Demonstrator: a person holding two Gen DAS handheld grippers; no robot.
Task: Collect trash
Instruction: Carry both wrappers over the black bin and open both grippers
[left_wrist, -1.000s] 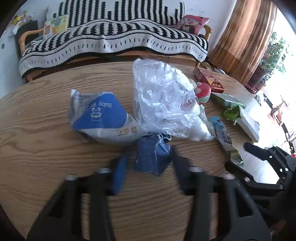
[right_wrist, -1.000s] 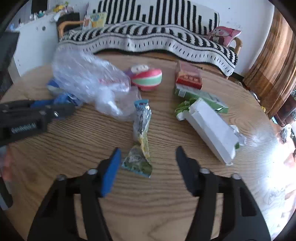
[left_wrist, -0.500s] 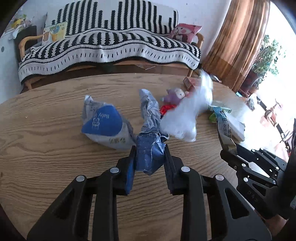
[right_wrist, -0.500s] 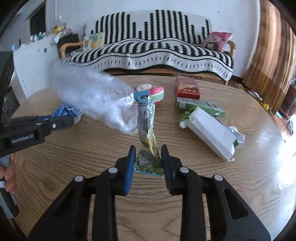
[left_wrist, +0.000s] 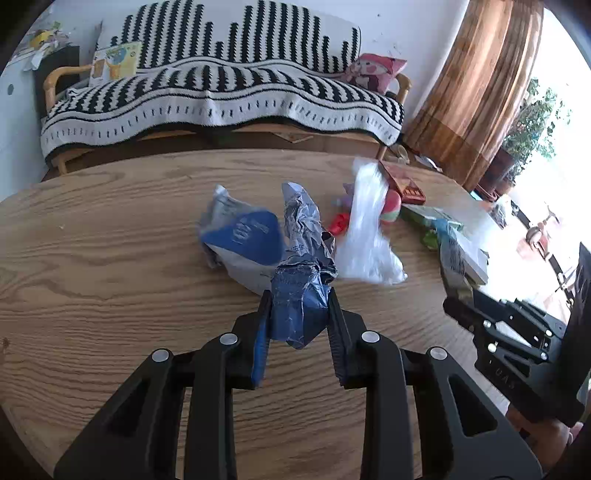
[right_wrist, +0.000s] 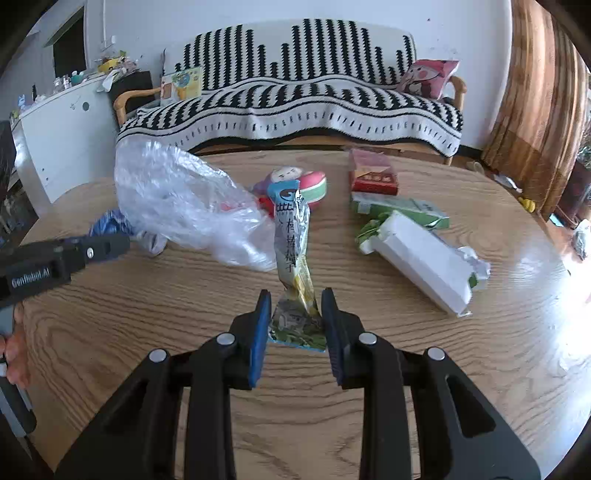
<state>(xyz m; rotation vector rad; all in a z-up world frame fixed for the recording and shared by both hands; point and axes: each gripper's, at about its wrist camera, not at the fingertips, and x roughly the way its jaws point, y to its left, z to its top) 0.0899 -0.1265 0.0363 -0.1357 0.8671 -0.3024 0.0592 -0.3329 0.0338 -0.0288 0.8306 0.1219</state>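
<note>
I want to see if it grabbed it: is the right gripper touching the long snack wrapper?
Touching. The right wrist view shows the right gripper with both pads pressed against the long snack wrapper, pinching its bottom end.

Striped-blanket sofa (right_wrist: 291, 99), white wall (right_wrist: 229, 14), brown curtain (left_wrist: 480, 88) beyond.

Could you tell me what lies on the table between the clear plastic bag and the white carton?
In the right wrist view, the long snack wrapper held by the right gripper stands between the clear plastic bag and the white carton.
</note>
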